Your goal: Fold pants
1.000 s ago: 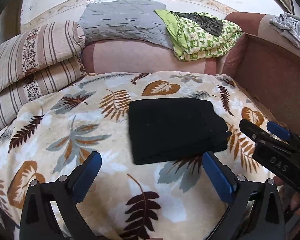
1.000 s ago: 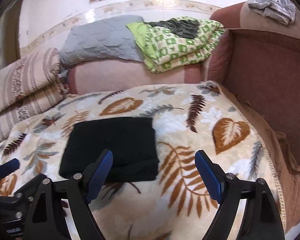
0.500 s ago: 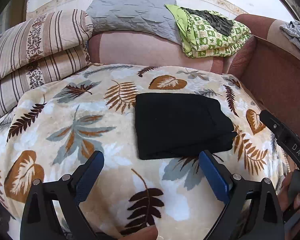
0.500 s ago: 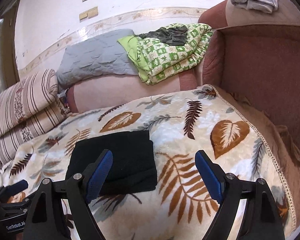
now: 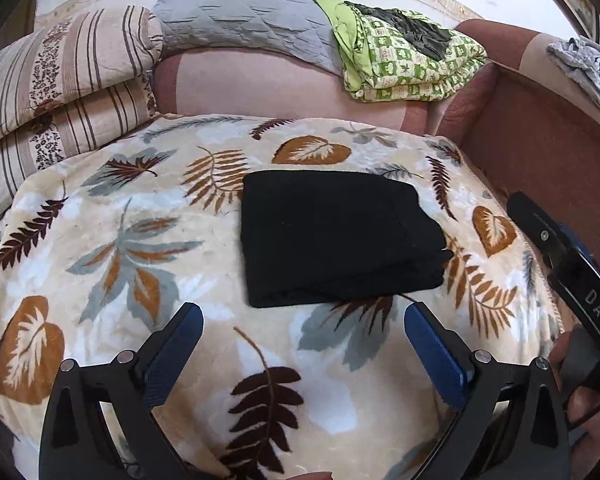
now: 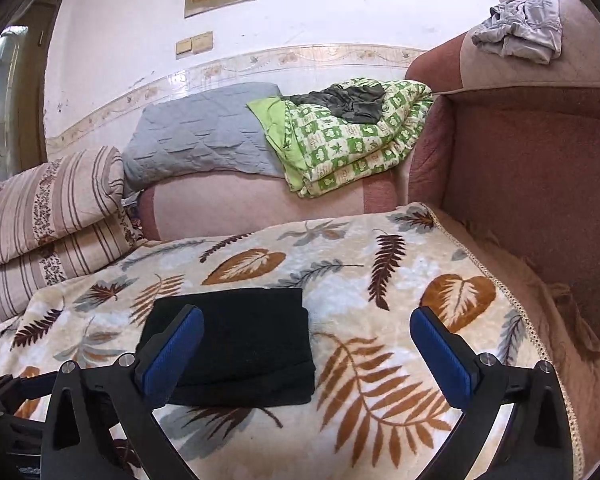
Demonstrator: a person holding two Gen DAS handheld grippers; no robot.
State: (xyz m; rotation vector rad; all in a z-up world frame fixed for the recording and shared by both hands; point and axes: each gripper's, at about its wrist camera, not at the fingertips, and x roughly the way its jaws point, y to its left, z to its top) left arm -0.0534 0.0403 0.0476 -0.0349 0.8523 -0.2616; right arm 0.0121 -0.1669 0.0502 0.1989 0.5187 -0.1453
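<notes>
Pants point(image 5: 336, 236), black and folded into a compact rectangle, lie flat on the leaf-patterned blanket point(image 5: 140, 248) that covers the bed. Left gripper point(image 5: 304, 340) hovers just short of their near edge, jaws spread wide with nothing between them. Right gripper point(image 6: 306, 344) has just been opening its jaws; they grasp nothing, and the pants lie beyond them, apart from both pads.

Bright even daylight; sharp; fisheye-bent, dark corners
</notes>
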